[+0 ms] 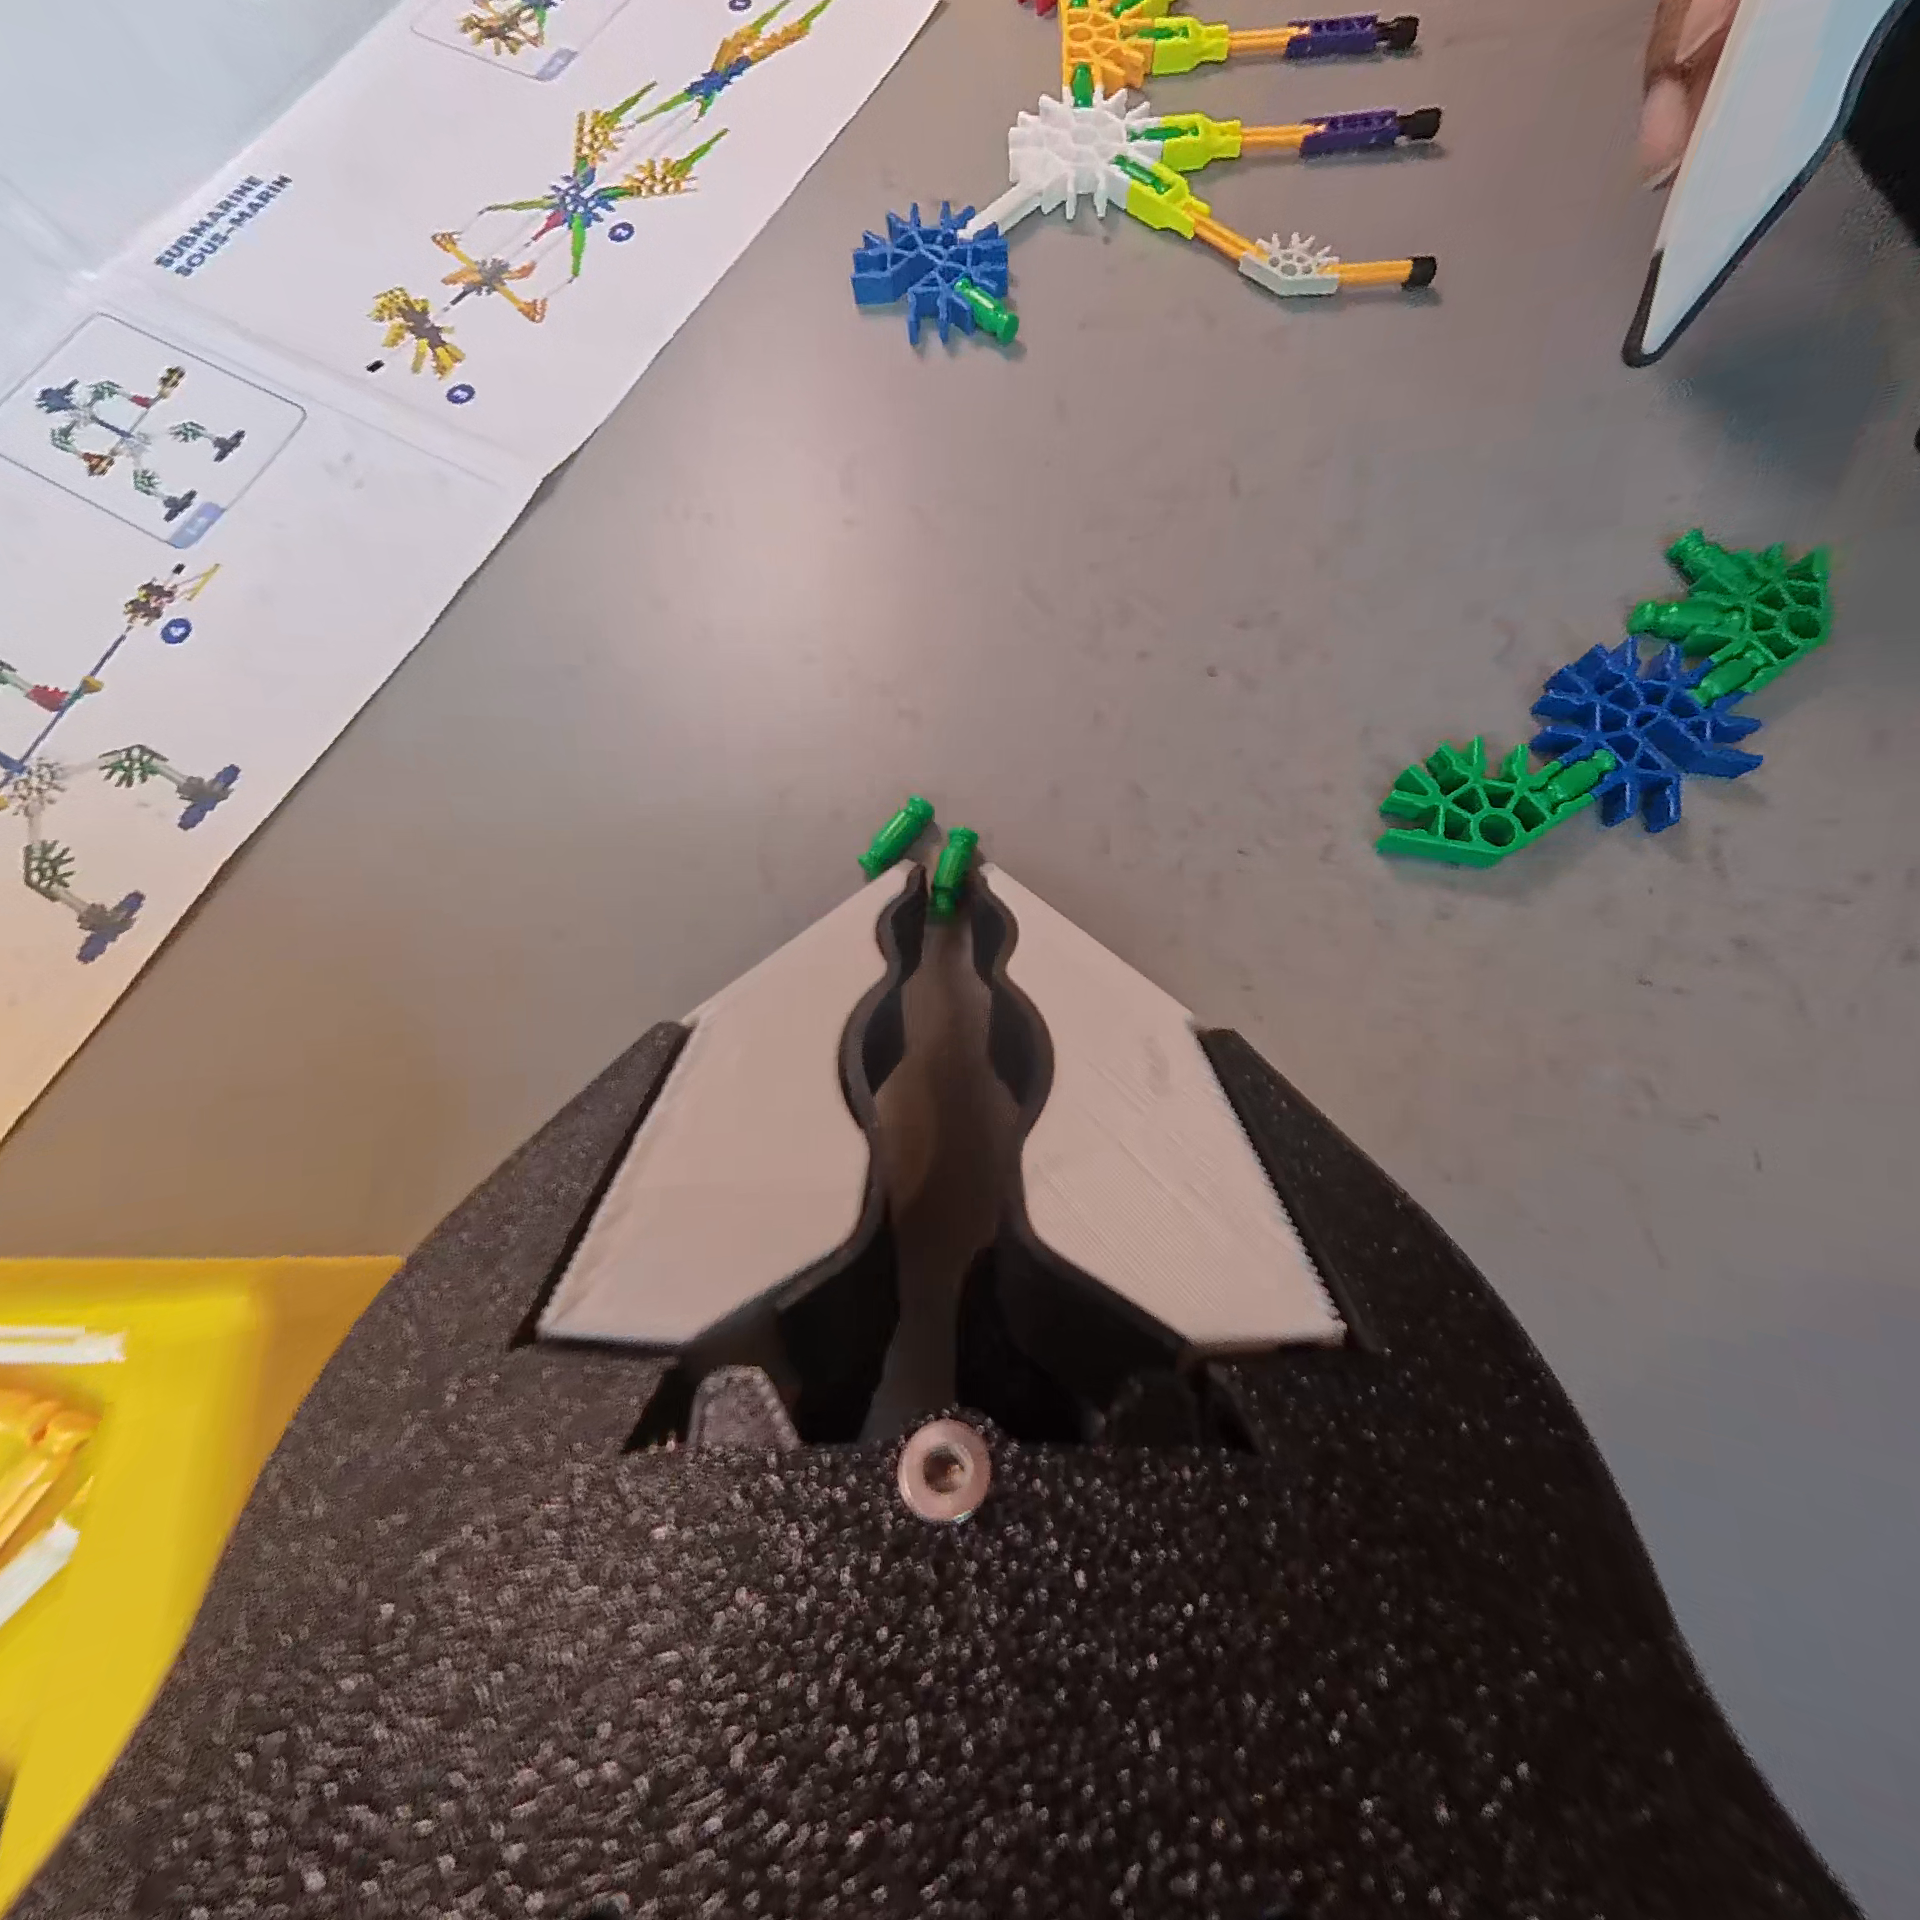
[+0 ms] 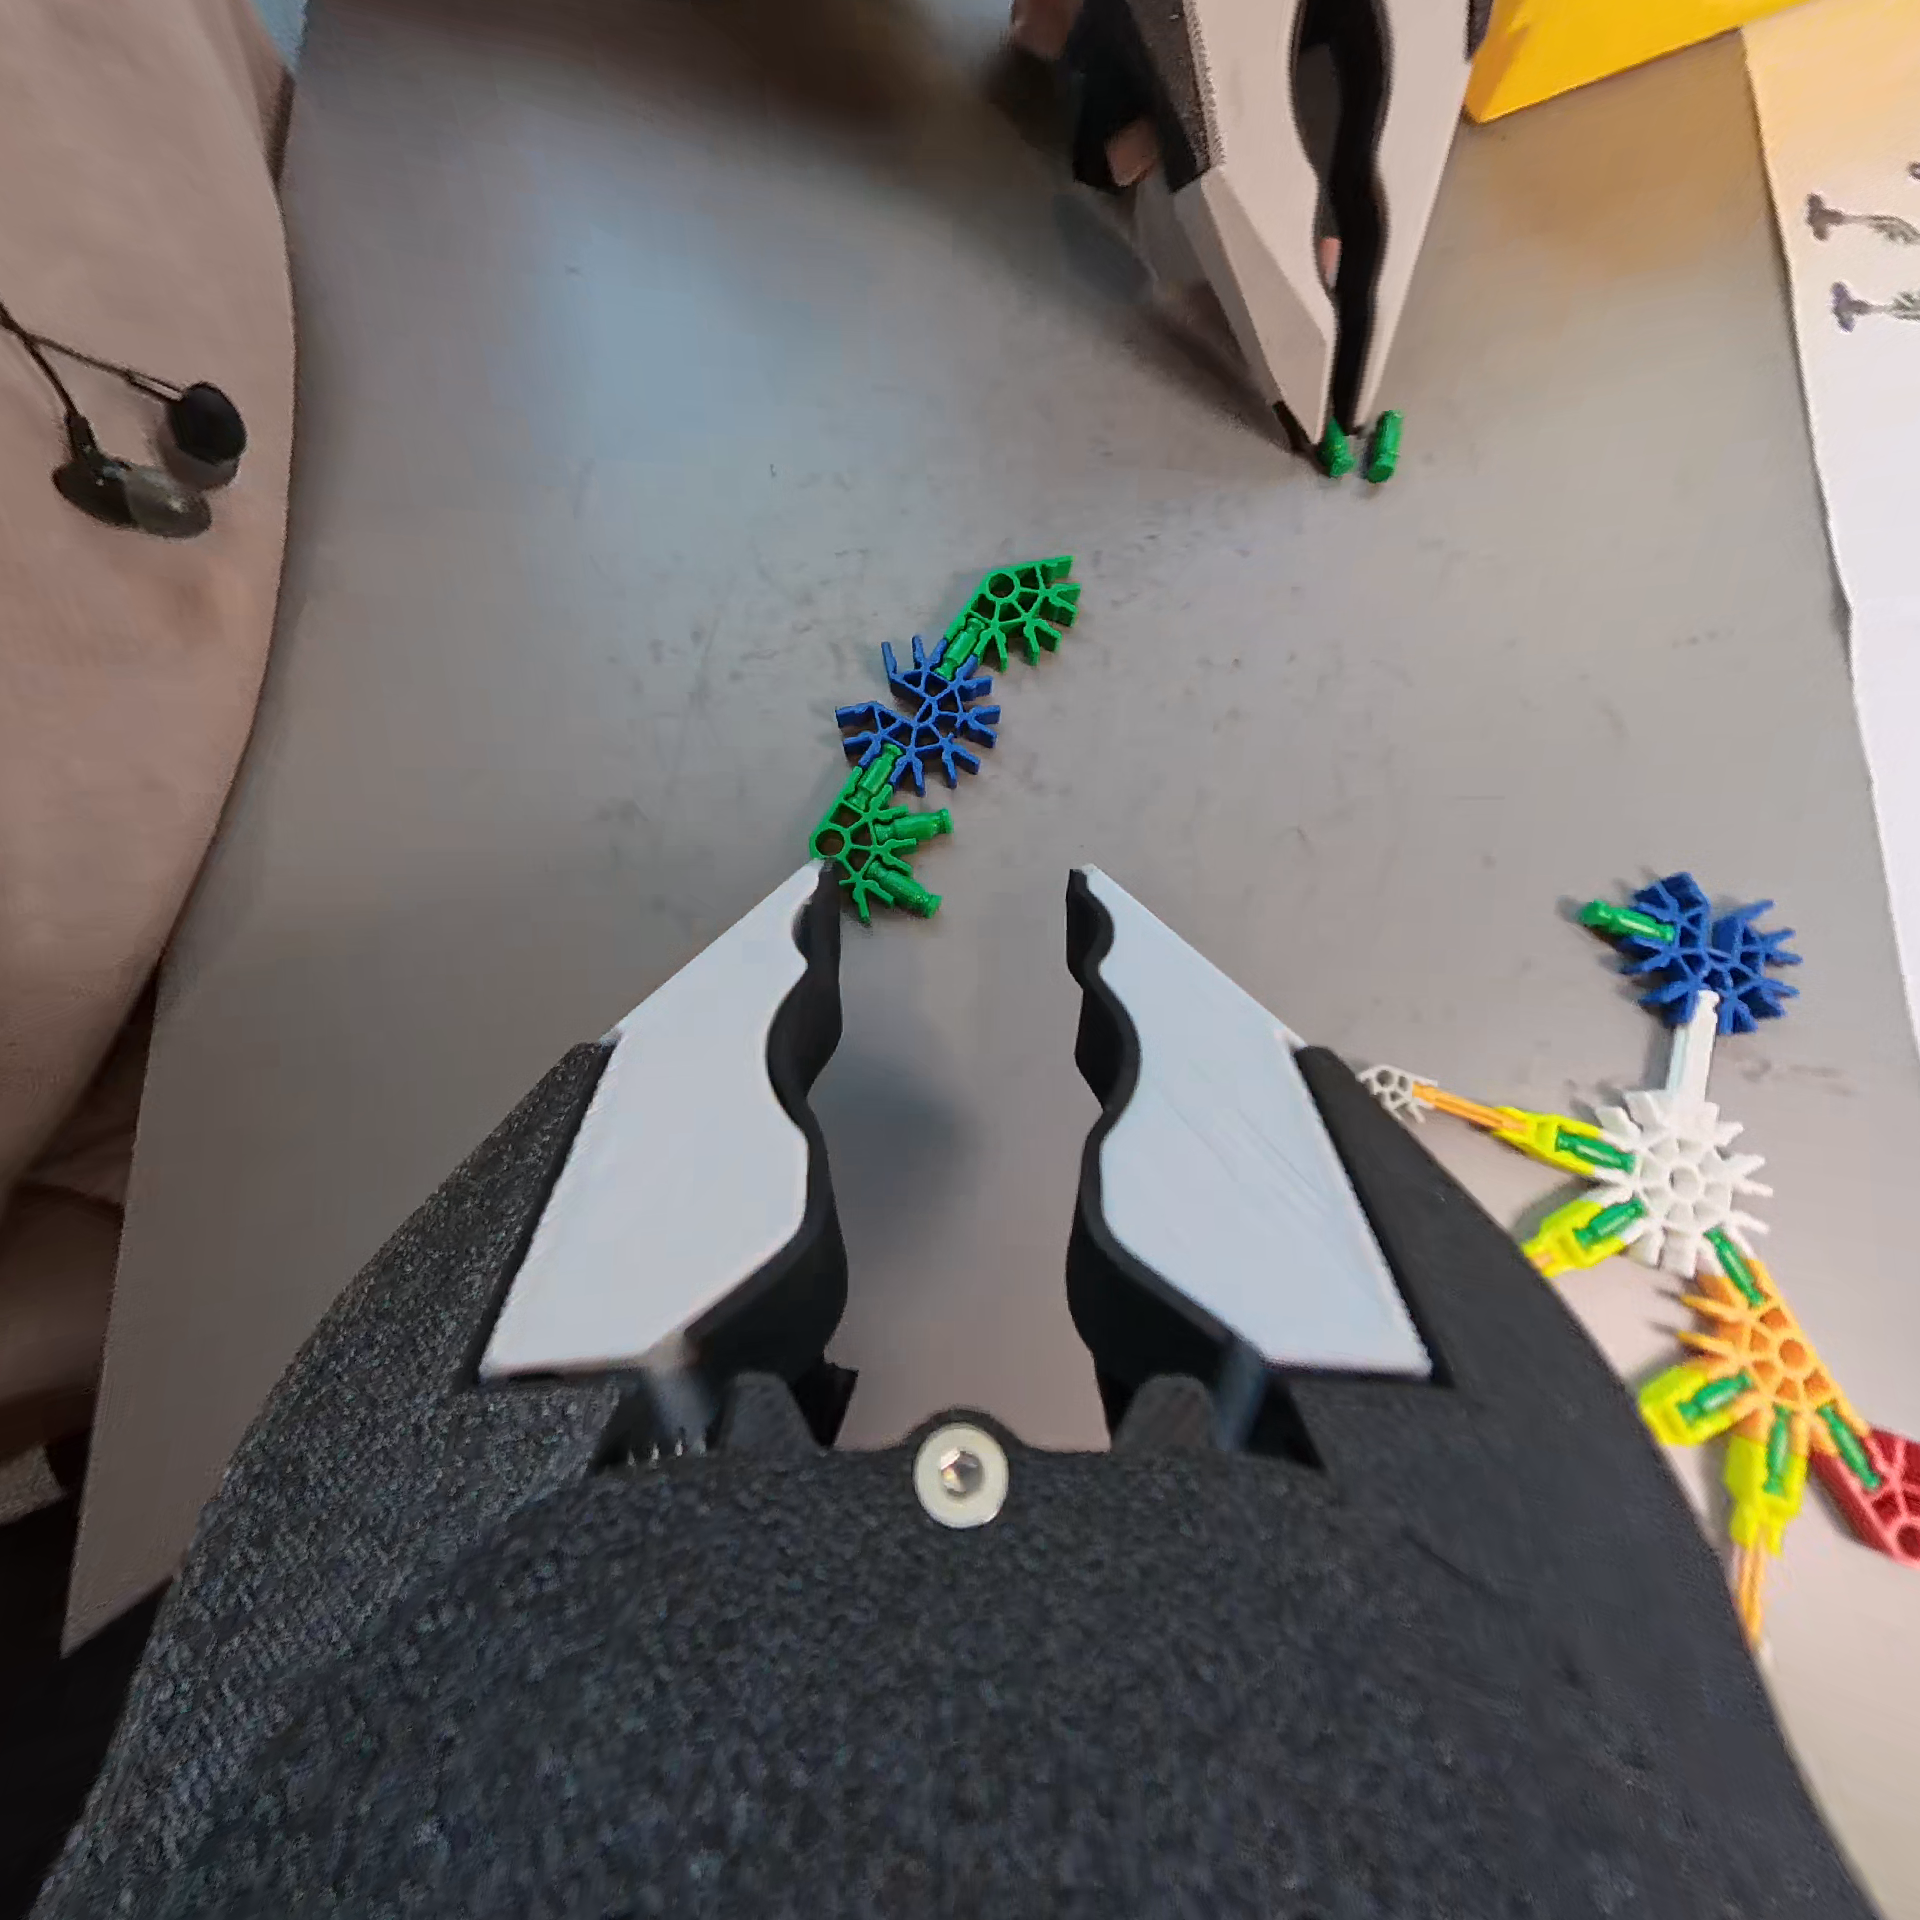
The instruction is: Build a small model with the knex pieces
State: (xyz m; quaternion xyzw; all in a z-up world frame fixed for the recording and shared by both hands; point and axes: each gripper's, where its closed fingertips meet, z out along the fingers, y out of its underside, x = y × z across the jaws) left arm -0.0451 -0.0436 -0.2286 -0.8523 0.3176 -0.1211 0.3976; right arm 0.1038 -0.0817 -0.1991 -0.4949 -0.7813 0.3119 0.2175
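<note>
My left gripper (image 1: 948, 881) is shut on a short green rod (image 1: 951, 868) at its tips, low on the grey table (image 1: 1143, 623). A second short green rod (image 1: 896, 834) lies just left of the tips. Both rods and the left gripper (image 2: 1340, 416) also show far off in the right wrist view. My right gripper (image 2: 948, 894) is open and empty. Its left fingertip (image 2: 816, 904) is right beside the near green end of a green-blue-green connector piece (image 2: 925, 717) lying flat on the table.
A larger build of white, blue, orange and yellow-green parts (image 2: 1683, 1174) lies right of my right gripper and shows at the top of the left wrist view (image 1: 1081, 156). A paper instruction sheet (image 1: 312, 312) lies at left. A yellow box (image 1: 156, 1455) holds parts. A person's beige clothing (image 2: 125, 623) borders the table. Across from one pair of fingers to the other is roughly 15 centimeters. To the green-blue-green connector piece (image 2: 925, 717): right tips about 6 centimeters, left tips about 12 centimeters. The left camera catches it too, in the left wrist view (image 1: 1640, 724).
</note>
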